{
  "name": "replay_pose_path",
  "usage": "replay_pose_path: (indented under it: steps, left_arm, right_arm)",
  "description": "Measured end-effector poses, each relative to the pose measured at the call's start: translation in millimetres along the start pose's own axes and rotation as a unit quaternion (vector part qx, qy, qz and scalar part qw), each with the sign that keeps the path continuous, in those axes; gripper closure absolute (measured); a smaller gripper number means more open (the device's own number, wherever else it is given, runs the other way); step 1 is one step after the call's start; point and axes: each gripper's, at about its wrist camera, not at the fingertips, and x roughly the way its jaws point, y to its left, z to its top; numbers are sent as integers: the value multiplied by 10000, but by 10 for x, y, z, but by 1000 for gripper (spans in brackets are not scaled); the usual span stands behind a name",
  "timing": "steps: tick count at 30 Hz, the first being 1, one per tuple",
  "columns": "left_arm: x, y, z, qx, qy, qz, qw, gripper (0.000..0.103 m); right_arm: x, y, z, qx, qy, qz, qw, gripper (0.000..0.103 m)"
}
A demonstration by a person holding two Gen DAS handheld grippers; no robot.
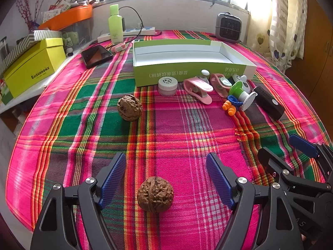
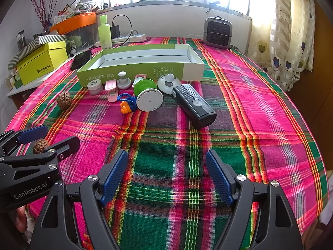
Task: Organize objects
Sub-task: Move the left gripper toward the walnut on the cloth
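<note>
The left claw stands with its blue ribbed pads wide apart, tilted down over the near edge of the surface, which is covered by a pink, green and orange plaid cloth. A brown wrinkled walnut lies on the cloth between the pads, touching neither. A second brown walnut lies farther in, toward the left edge. Past it, an open green-and-white cardboard box sits near the far edge, its interior bare. Along its front wall lies a row of small items: a white lidded jar, a pink plastic clip, a green-and-white spool, an orange toy on a blue cord and a black rectangular device. The right claw stands spread as well, nothing between its pads, above the near edge of the cloth.
</note>
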Motion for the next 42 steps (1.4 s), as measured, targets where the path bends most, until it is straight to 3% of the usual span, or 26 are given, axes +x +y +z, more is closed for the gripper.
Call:
replay_pose_path:
  steps: [19,28,38,42]
  left_arm:
    - [-15,-4,2,86,67,-68,9999,25]
    - [-215,284,29,-230,-163,-228,9993,25]
    - [-300,362,-185,-11,-67,-533,9986,25]
    - [-275,330,-197,-19,-84,-603,9981,31]
  right_arm:
    - [8,-4,-1,-1,-5,-1,10000,26]
    - [15,14,1,-8,-27,6,10000,26]
    - [2,19,-5,-5,-31,6,10000,26]
    - [5,17,-7,-6,-33,5,10000,26]
